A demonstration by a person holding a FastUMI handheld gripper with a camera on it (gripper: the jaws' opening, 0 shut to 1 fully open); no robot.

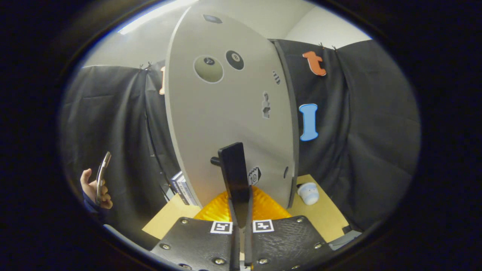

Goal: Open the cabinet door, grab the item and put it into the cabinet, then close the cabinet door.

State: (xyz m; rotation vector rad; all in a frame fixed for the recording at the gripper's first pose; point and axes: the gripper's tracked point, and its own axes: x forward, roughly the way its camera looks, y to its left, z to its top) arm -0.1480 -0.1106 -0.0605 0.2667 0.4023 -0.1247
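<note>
**Claw clamped on the door handle**

My gripper [241,222] is pinched tight on the handle [234,173], both fingers [276,235] pressing it, w/ the grey door [226,113] right ahead. Orange thing [263,207] sits on the table [320,218] just past the fingers, under the door edge. Small white item [308,193] is on the table near the door's far edge. Books [182,187] on the other side. Someone's hand [94,188] holds a phone [102,171].

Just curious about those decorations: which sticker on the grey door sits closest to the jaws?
The small black-and-white sticker beside the black handle the jaws grip; the round ones sit higher.
</note>
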